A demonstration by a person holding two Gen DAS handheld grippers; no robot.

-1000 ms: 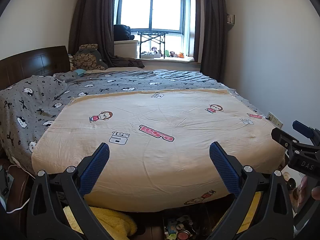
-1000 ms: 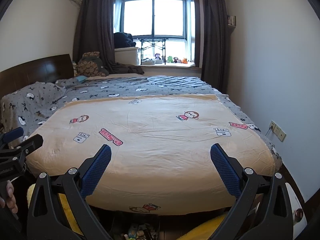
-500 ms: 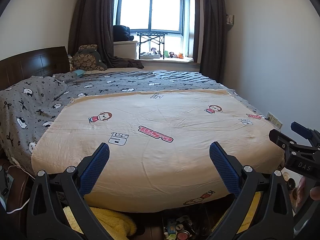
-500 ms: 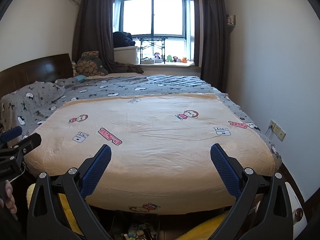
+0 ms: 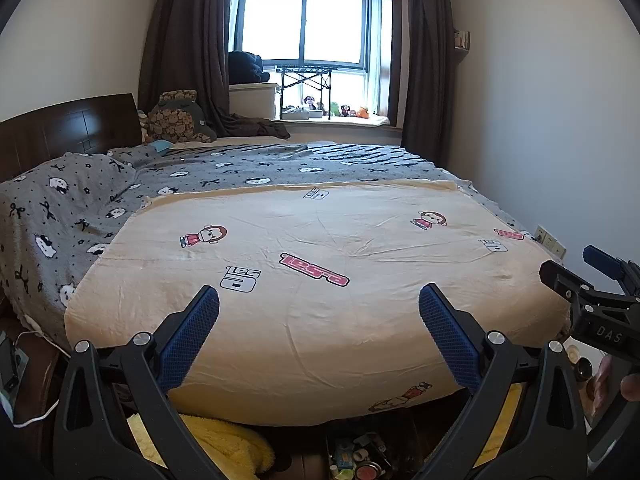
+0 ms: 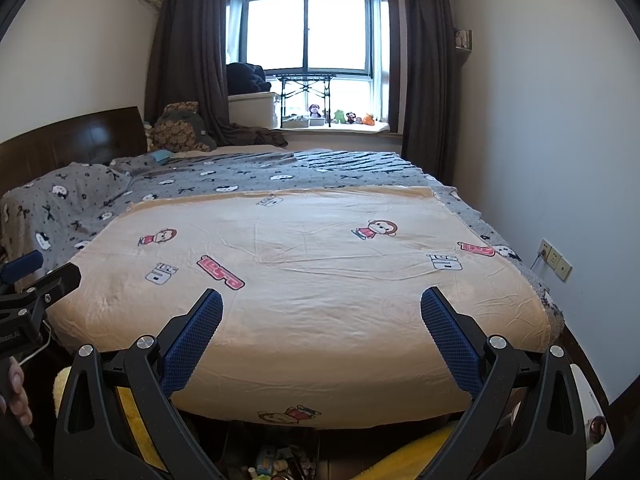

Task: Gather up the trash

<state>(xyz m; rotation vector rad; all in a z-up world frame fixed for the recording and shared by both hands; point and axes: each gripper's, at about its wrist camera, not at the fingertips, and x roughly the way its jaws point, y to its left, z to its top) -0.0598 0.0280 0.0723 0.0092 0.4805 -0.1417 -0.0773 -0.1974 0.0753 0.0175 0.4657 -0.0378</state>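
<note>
My left gripper (image 5: 319, 300) is open, its blue-padded fingers spread wide over the near edge of a bed, holding nothing. My right gripper (image 6: 321, 303) is open too and empty, held beside it at the same height. Each gripper shows at the edge of the other's view: the right one (image 5: 588, 280) at the far right, the left one (image 6: 36, 276) at the far left. On the floor below the bed's foot lies a small heap of bottles, cans and wrappers (image 5: 356, 454), also seen as the same heap (image 6: 276, 464) in the right wrist view. No trash shows on the bed.
A beige cartoon-print sheet (image 5: 320, 264) covers the near half of the bed, a grey patterned blanket (image 5: 240, 168) the far half. A dark headboard (image 5: 60, 128) stands left, a white wall (image 5: 560, 120) right. A yellow fluffy cloth (image 5: 224, 440) lies by the floor heap. Toys line the windowsill (image 6: 340, 118).
Both grippers have drifted very slightly; the view has hardly shifted. Both stay open and empty.
</note>
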